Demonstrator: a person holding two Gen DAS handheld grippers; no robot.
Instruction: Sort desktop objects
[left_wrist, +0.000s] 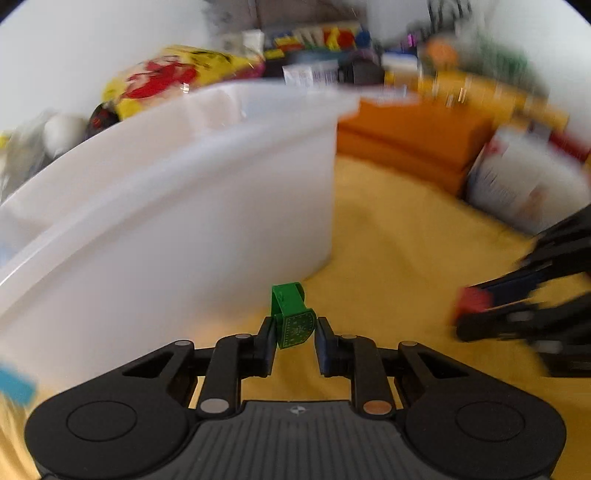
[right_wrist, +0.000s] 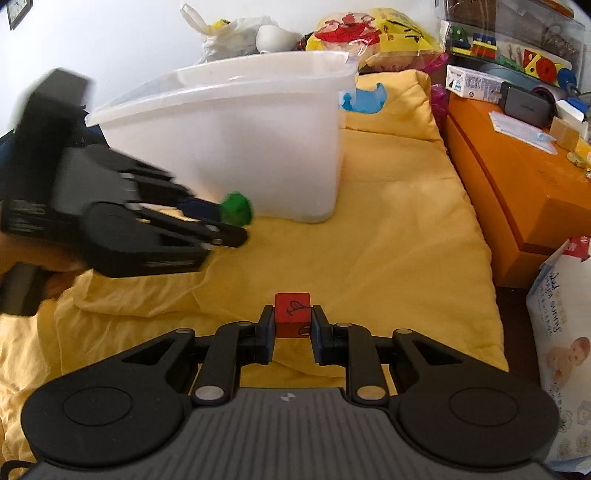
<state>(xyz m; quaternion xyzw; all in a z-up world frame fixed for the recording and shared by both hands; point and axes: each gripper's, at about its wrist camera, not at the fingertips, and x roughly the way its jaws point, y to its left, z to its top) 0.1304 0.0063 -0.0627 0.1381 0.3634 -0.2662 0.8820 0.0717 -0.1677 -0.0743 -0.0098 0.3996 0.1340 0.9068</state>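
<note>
Sorting looks barely begun: left gripper (left_wrist: 294, 328) clamps a green block (left_wrist: 293, 319) near the white bin (right_wrist: 258, 147); right gripper (right_wrist: 293, 320) pinches a red cube (right_wrist: 292, 314) above the yellow sheet (right_wrist: 388, 258); neither is binned.

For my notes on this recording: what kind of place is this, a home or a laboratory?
Probably a home, maybe a child's room. A wrinkled yellow sheet covers a soft surface; toys and a snack bag crowd the back; a baby wipes pack stands at the right.
</note>
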